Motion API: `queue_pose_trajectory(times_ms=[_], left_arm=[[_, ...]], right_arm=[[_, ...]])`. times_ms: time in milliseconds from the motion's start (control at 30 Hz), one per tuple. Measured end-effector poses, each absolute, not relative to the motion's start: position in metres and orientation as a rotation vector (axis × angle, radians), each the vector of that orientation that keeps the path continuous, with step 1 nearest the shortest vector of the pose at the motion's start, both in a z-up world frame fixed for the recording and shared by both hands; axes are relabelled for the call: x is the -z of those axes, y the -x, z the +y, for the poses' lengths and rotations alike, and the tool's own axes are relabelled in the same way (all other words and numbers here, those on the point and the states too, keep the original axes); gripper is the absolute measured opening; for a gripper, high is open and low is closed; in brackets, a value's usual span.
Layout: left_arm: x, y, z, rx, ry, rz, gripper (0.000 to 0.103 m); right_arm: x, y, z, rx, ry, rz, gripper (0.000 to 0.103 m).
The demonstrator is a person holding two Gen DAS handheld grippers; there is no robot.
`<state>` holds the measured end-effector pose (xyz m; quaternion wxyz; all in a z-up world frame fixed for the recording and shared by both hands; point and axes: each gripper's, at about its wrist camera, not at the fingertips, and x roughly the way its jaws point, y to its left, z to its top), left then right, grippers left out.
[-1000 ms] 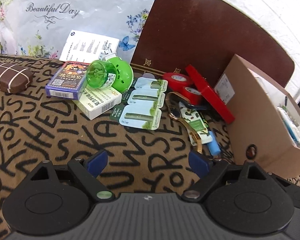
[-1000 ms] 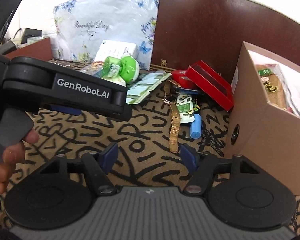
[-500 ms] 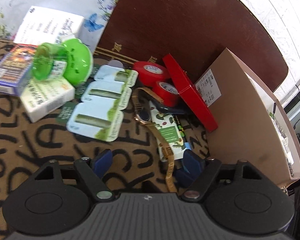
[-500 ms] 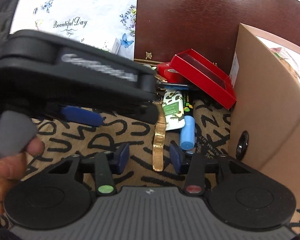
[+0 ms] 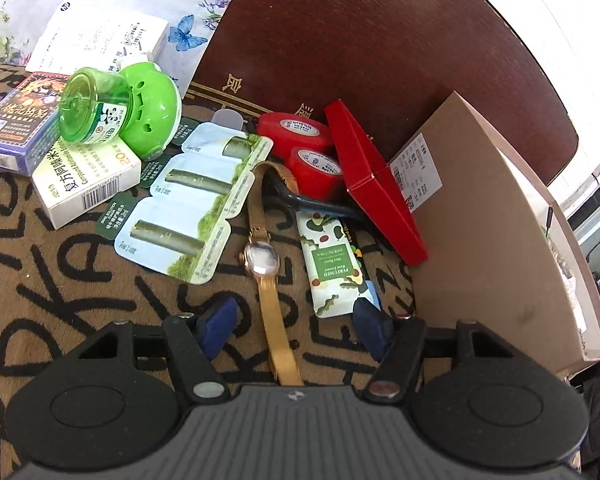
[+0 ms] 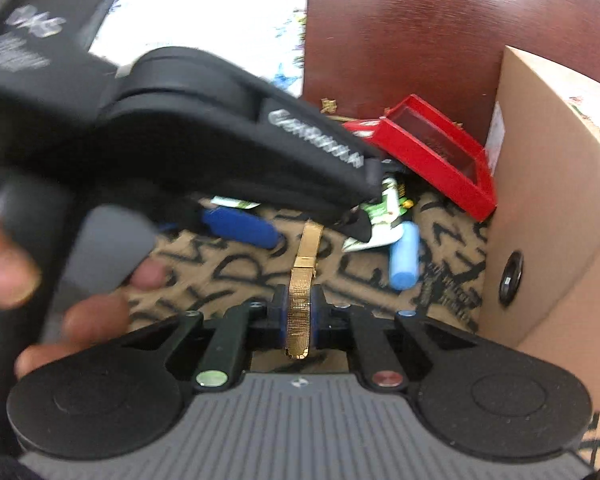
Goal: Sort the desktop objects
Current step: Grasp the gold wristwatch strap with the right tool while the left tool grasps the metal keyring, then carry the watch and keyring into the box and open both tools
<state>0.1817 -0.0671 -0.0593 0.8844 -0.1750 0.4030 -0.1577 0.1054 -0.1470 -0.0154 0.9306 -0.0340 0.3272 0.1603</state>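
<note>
Right wrist view: right tongs point(image 6: 300, 316) clamped on the free end of the gold watch strap point(image 6: 300, 312), blue pads pressing it from both sides, strap running forward over the lettered brown surface point(image 6: 220, 272) toward the clutter. Just right of the strap, a blue tube point(image 6: 404, 256) lying on the cloth, near the cardboard box point(image 6: 552, 200). Behind it, an open red case point(image 6: 432, 148) leaning toward the box. Blurred across the left half, the left tongs' black body, gripped by a hand point(image 6: 80, 300).

Left wrist view: left tongs point(image 5: 296, 324) closing, pads apart and touching nothing, straddling the gold watch point(image 5: 260, 258) strap, which passes between them without contact. Watch face lying on the surface between a blister card of green sticks point(image 5: 180, 216) on the left and a white patterned packet point(image 5: 332, 264) on the right. Farther back, two red tape rolls point(image 5: 300, 140) touching each other, beside the red case point(image 5: 376, 184). At upper left, a green plug-in device point(image 5: 120, 108) resting on a white carton point(image 5: 84, 176), next to a purple card box point(image 5: 16, 124). Cardboard box point(image 5: 492, 232) standing at right, against a dark brown board point(image 5: 380, 40).
</note>
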Motion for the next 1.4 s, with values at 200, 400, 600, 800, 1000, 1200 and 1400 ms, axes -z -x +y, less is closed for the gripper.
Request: queue_pose_trajectory(times_ms=[200, 400, 600, 800, 1000, 1200, 1400], left_arm=[[0.058, -0.176, -0.07, 0.301, 0.312, 0.831, 0.058], [0.057, -0.165, -0.08, 0.282, 0.247, 0.831, 0.046], [0.06, -0.159, -0.072, 0.244, 0.261, 0.843, 0.014], [0.06, -0.162, -0.074, 0.227, 0.274, 0.847, 0.013], [0.046, -0.151, -0.07, 0.248, 0.293, 0.818, 0.0], [0.024, -0.131, -0.068, 0.294, 0.314, 0.765, 0.0], [0.006, -0.116, -0.069, 0.318, 0.314, 0.73, 0.0]], right_arm=[[0.012, -0.072, -0.149, -0.366, 0.068, 0.687, 0.009], [0.011, -0.049, -0.154, -0.395, 0.06, 0.708, 0.008], [0.012, -0.021, -0.166, -0.412, 0.047, 0.717, 0.008], [0.011, -0.006, -0.172, -0.414, 0.04, 0.72, 0.01], [0.014, -0.018, -0.167, -0.392, 0.05, 0.711, 0.019], [0.016, -0.031, -0.163, -0.387, 0.057, 0.694, 0.015], [0.006, -0.023, -0.169, -0.411, 0.018, 0.682, 0.009]])
